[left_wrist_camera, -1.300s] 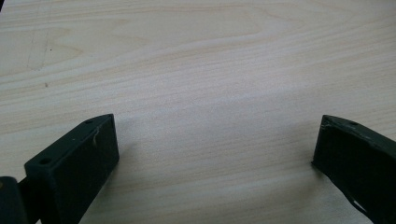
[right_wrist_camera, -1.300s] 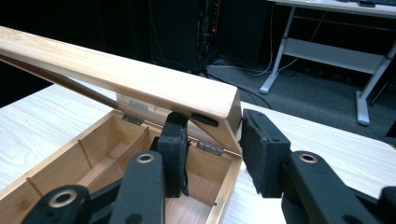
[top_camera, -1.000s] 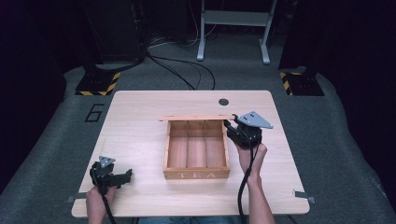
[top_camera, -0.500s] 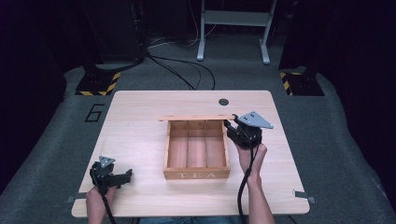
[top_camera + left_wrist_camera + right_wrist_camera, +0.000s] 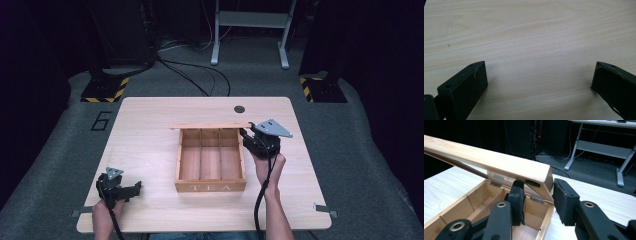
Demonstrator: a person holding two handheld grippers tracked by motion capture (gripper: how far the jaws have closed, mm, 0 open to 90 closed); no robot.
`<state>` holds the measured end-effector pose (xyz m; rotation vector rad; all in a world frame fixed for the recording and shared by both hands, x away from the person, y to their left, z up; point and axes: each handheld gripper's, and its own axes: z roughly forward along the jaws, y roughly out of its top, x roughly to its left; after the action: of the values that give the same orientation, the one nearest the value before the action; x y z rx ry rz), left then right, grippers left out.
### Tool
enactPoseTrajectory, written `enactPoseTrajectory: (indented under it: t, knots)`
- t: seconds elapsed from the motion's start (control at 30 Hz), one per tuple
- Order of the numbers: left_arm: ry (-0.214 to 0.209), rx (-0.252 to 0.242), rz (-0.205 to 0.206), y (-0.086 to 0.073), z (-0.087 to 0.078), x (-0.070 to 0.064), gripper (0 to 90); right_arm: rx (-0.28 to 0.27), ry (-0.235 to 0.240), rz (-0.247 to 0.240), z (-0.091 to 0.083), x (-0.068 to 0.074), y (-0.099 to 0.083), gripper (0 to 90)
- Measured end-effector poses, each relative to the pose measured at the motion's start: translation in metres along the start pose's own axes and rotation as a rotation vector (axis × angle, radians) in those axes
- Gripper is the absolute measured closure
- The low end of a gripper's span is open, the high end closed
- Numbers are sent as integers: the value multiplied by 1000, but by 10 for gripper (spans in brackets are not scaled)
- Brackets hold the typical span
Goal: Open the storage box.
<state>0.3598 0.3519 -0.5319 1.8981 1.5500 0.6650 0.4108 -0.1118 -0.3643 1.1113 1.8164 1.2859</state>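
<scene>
Left gripper rests at the table's near left corner, jaws wide apart on bare wood, well away from the action. Mid-table sits the tea box, lid raised at the far edge, long axis running left-right. The right gripper is right there, jaws straddling the lid's right end corner, one inside, one outside, not yet closed

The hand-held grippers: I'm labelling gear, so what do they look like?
Both the left hand-held gripper and the right hand-held gripper are black, with two blocky jaws, a grey three-cornered plate on top and a black cable trailing back. Forearms are bare.
</scene>
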Motion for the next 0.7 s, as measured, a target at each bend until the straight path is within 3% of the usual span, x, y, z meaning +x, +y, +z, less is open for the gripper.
enactPoseTrajectory:
  t: [0.7]
  knots:
    - [0, 1, -1, 0, 0, 0, 1, 1, -1, 0, 0, 0, -1, 616]
